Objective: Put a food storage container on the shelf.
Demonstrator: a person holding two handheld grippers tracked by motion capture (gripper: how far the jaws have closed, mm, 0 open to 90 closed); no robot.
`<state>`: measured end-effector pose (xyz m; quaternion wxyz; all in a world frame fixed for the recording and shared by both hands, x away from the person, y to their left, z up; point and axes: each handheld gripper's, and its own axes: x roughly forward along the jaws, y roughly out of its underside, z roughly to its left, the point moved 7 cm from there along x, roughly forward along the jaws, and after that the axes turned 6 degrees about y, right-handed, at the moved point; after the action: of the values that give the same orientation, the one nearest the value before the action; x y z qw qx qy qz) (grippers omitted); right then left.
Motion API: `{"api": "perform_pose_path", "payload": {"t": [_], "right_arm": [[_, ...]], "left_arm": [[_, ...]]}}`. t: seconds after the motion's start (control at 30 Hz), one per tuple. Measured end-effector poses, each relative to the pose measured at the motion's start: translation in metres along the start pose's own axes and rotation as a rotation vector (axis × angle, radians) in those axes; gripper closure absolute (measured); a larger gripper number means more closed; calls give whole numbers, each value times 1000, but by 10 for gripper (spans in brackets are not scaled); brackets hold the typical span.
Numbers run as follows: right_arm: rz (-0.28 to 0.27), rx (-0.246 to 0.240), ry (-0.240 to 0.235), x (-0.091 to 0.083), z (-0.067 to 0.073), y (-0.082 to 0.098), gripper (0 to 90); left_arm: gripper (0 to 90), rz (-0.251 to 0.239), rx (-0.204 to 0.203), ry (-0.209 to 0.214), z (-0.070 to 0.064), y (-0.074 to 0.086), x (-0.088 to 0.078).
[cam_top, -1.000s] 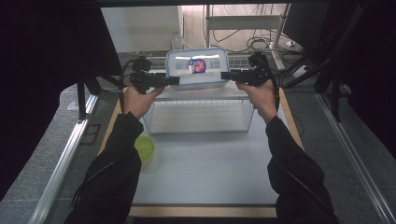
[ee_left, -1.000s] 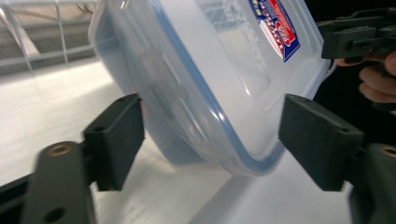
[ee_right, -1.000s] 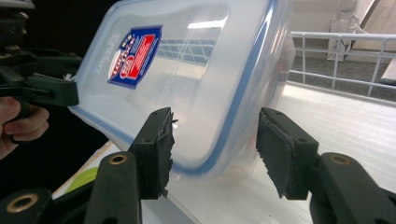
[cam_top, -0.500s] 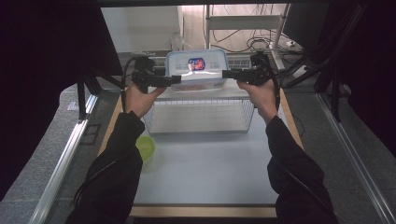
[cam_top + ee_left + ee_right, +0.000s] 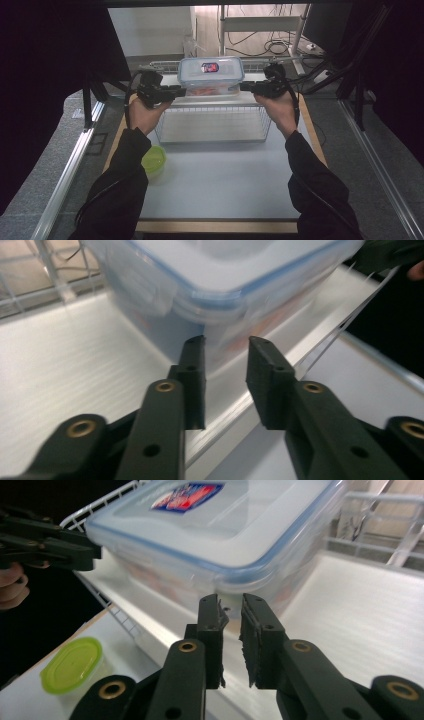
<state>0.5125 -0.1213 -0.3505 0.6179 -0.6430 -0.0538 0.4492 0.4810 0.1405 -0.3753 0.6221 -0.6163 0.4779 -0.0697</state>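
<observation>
Grippers were held at either end of a clear rectangular plastic container with a blue-sealed lid (image 5: 210,75), the left gripper (image 5: 176,92) at nine o'clock and the right gripper (image 5: 246,87) at three o'clock. In the gripper views, each pair of jaws stood slightly parted with empty space between, tips close to the container's corners but clamped on nothing. The container was seen over the far edge of a wire mesh basket (image 5: 212,124) on the white worktop (image 5: 220,185); whether it rested there could not be told. Such flanking suggested a two-sided lift or steadying. A small green-lidded tub (image 5: 153,160) lay at seven o'clock.
</observation>
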Motion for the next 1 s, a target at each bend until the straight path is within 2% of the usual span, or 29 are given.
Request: {"api": "perform_pose_path", "payload": {"t": [0.07,0.2,0.4,0.47,0.6,0.73,0.83,0.9,1.0], "right_arm": [[15,-12,4,4,2,2,802],[22,-20,-2,9,4,1,852],[17,-33,12,9,5,1,856],[14,-38,16,8,5,3,810],[6,-62,38,5,6,7,723],[-9,-65,22,0,9,11,634],[-17,-94,17,-4,13,15,535],[-25,-119,24,-7,16,18,475],[-38,-152,28,-12,21,22,415]], "left_arm": [[738,23,7,-31,2,1,4],[763,31,3,-61,7,0,5],[765,21,-2,-50,7,1,5],[752,10,0,-29,4,3,4],[650,16,43,-12,-6,10,2],[510,9,70,10,-18,18,-1],[409,18,88,50,-27,27,-2],[366,16,118,44,-33,32,-3],[304,0,141,46,-40,37,-6]]}}
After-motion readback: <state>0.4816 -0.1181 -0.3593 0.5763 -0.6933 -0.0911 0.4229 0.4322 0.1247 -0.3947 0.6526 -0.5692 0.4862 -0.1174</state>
